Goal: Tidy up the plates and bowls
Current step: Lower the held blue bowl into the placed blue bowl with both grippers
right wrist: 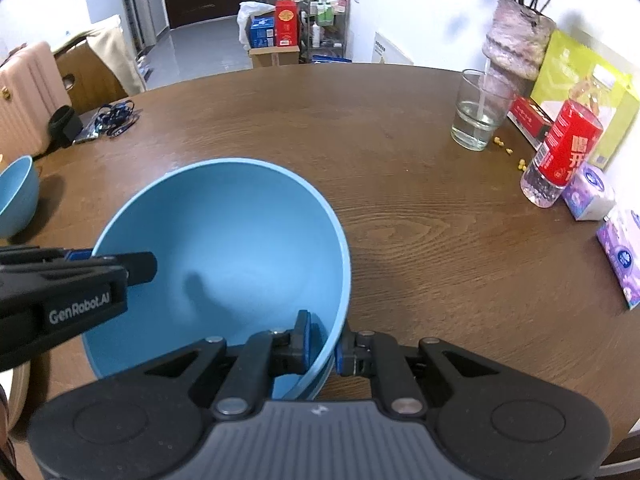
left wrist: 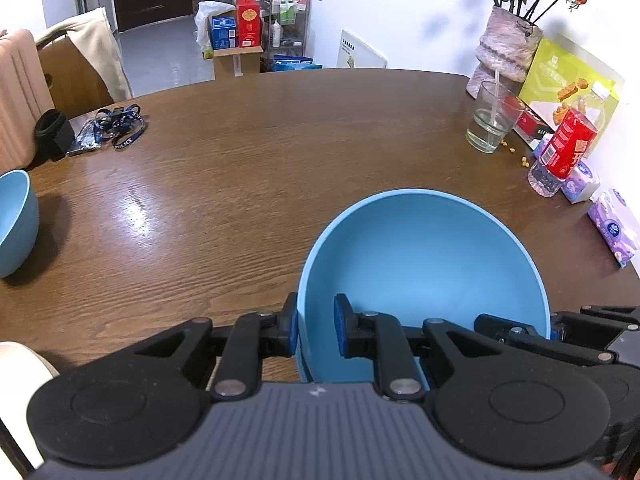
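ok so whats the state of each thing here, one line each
big blue bowl: upright, empty, rim pinched on two sides
left gripper: shut on the bowl's left rim
right gripper: shut on the bowl's right rim
second blue bowl: upright at the table's left edge, untouched
drinking glass: upright, a little water, straw inside
red-label bottle: standing, leaning

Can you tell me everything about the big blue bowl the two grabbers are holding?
The big blue bowl is round, smooth and matte, plastic by its look, deep and empty. It sits tilted above the wooden table. The left gripper pinches one side of its rim, and the right gripper pinches the other.
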Motion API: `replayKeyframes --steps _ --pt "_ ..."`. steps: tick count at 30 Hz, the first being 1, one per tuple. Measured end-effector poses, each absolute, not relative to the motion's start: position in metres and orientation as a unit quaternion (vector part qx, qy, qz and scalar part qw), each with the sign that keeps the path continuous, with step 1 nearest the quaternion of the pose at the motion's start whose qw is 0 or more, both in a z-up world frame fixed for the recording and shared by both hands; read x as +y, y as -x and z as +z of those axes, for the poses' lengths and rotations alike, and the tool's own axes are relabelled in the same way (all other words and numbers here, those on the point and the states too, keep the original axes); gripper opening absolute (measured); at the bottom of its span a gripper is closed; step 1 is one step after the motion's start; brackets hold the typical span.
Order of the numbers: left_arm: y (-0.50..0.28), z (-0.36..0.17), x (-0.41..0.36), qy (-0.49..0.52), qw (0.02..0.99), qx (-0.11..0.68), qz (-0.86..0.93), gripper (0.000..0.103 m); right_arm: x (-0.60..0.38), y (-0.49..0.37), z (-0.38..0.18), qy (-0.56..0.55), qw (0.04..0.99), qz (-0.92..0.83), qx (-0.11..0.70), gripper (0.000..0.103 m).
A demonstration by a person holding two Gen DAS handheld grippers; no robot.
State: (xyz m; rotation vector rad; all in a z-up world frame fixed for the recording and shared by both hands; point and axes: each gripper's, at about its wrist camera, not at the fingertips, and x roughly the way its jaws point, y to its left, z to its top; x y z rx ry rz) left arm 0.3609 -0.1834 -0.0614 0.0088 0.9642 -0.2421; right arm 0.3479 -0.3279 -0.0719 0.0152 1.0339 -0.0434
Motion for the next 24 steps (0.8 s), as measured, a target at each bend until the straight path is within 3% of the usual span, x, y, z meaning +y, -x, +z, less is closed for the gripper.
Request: replayKeyframes --steps 14,18,24 --pt "-0.359 -0.069 -0.183 0.0 0.878 0.467 -0.108 0.018 -0.328 -0.349 -0.076 0.0 0.866 -0.009 0.5 0.012" --pt "-0.36 -0.071 -0.183 0.0 0.877 0.468 -0.105 0.022 -0.33 -0.35 -0.076 -0.002 0.867 -0.01 0.499 0.021" --pt "-0.361 -0.074 -0.178 0.004 0.875 0.475 -0.095 0.028 -0.334 -0.35 -0.076 -0.004 0.868 -0.013 0.496 0.02"
